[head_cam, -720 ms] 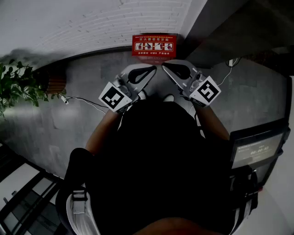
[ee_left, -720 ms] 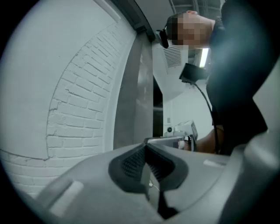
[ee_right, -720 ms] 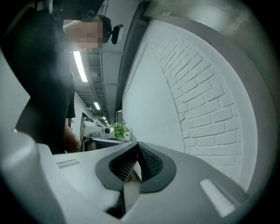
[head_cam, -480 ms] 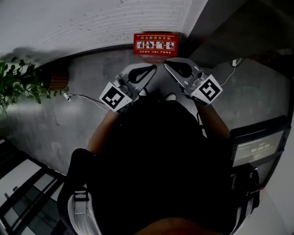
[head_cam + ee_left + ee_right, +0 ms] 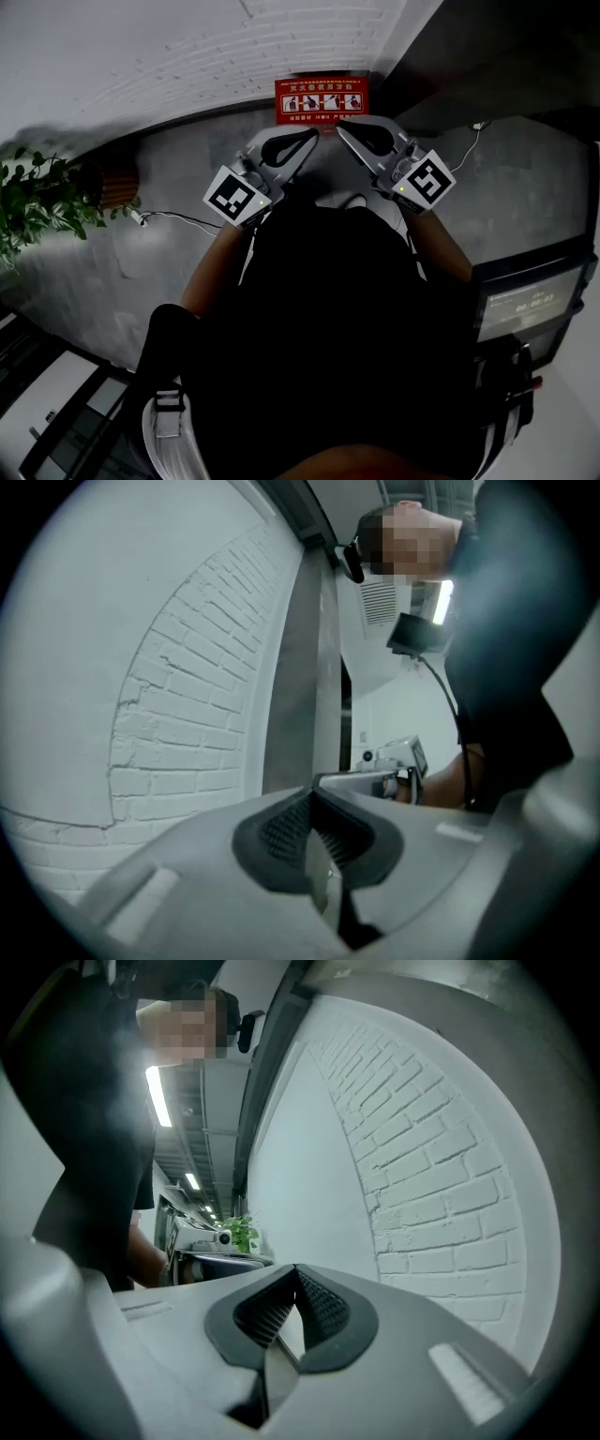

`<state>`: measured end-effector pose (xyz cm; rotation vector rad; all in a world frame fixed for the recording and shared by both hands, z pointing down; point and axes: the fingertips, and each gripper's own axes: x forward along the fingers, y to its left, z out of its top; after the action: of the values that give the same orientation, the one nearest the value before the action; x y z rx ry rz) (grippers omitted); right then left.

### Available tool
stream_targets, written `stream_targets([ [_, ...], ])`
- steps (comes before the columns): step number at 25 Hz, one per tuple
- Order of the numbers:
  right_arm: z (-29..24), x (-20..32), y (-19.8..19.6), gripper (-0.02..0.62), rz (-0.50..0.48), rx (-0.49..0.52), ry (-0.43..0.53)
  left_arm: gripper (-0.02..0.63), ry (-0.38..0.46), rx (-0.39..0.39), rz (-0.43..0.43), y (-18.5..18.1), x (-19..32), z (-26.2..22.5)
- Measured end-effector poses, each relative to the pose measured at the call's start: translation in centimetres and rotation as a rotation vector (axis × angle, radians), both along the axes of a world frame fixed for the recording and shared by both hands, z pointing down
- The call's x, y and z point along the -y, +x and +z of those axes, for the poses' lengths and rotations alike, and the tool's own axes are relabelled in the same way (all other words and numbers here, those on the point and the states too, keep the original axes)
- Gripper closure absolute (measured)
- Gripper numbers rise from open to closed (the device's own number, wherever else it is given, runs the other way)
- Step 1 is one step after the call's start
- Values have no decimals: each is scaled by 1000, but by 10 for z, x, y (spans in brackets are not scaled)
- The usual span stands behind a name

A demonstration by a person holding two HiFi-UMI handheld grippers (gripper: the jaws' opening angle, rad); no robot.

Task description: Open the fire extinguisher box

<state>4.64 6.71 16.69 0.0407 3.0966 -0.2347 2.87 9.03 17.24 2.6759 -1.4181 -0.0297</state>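
The fire extinguisher box (image 5: 322,99) is a red case with white pictograms, standing on the floor against the white brick wall. Its lid looks closed. My left gripper (image 5: 314,134) and right gripper (image 5: 339,125) point at it from just below in the head view, side by side, tips close to its front edge but apart from it. Both are shut with nothing between the pads. In the left gripper view the ribbed pads (image 5: 286,827) meet, with brick wall beyond. The pads (image 5: 319,1305) in the right gripper view meet too.
A potted plant (image 5: 37,192) stands at the left, and a white cable (image 5: 173,217) runs across the grey floor. A dark machine with a screen (image 5: 530,305) is at the right. A grey column (image 5: 478,56) rises right of the box.
The person has stepped closer to the wall. Both grippers have edged nearer the red box, and the plant has slid down the left of the view.
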Motion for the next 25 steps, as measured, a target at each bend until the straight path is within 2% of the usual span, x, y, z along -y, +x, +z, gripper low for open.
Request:
stream_targets([
  [7,6,18,-88,586,129,-19,-23,604,4,-45,95,-93,16,9],
  [12,26,43,-141,586,239,-59,-43,603,-21,-58,123,-157,38,33],
  [15,48,41,-149,586,256,-116,-59,603,-27,-49,139,-168,46,54],
  [19,82,53,-148,586,279,-154,-131,603,-91,-46,144,-166,55,90],
  [25,178,87,-126,586,326,-179,-275,603,-152,-19,95,-157,78,157],
])
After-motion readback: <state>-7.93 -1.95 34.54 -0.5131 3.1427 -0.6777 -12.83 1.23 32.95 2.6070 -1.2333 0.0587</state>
